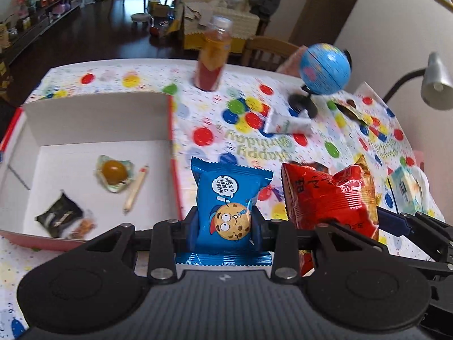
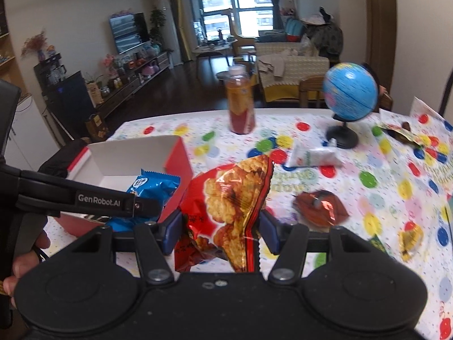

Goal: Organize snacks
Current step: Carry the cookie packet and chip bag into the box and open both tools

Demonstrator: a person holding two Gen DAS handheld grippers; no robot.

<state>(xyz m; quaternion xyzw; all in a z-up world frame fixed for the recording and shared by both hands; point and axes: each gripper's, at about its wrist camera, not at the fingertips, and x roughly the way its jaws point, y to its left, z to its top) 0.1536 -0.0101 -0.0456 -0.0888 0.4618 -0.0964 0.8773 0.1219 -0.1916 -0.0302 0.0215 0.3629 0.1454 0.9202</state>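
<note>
Both tongs point(image 1: 223, 226) point(image 2: 220, 226) pinch crinkly foil pkts.

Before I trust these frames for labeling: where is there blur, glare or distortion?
Left wrist view: the bottle, globe and the snacks in the box are motion-smeared, while the blue cookie packet in the left gripper stays sharp. Right wrist view: glare on the red snack bag; fisheye bends the room's walls.
</note>
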